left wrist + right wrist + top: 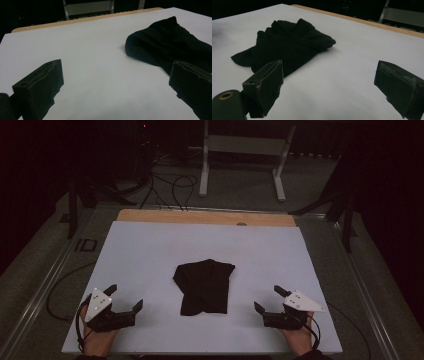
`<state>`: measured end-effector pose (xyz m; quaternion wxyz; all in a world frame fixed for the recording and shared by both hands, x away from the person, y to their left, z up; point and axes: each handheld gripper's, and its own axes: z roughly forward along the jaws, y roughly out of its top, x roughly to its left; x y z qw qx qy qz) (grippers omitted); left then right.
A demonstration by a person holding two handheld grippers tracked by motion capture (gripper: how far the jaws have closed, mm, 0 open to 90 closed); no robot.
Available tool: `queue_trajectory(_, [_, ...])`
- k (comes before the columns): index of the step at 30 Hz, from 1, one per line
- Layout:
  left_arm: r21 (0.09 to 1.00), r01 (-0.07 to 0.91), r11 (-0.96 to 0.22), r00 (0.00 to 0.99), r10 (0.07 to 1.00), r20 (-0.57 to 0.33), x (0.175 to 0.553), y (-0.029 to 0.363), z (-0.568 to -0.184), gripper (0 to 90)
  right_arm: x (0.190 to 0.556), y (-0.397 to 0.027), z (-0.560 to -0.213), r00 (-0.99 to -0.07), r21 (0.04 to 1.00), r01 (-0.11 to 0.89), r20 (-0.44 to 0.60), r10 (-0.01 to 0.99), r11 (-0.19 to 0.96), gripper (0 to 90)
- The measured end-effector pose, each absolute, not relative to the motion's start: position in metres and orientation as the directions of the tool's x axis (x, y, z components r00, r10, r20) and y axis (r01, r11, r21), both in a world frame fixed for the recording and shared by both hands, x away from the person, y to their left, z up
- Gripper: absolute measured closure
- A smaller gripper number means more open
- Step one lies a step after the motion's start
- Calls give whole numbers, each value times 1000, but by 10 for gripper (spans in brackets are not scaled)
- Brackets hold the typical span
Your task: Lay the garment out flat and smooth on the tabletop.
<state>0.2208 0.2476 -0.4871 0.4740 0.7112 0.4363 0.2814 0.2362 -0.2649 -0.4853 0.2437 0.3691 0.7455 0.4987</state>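
At mid-sheet, a crumpled black cloth garment (205, 286) lies on the white table cover (150, 255). Left gripper (125, 299) and right gripper (266, 299) flank it, jaws spread, empty. Best approach: pinch separate outer edges, low, avoiding bunched folds.

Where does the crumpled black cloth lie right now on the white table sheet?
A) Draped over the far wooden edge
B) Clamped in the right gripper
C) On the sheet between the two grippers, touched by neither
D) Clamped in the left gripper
C: the crumpled black cloth lies on the white table sheet, with the left gripper and the right gripper on either side of it, both open with nothing between their jaws.
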Motion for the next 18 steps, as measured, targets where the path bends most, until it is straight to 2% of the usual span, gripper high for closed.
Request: queue_trajectory(18, [919, 355, -171, 454, 891, -10, 221, 246, -488, 0, 236, -257, -486, -620, 919, 309, -1, 785, 246, 84])
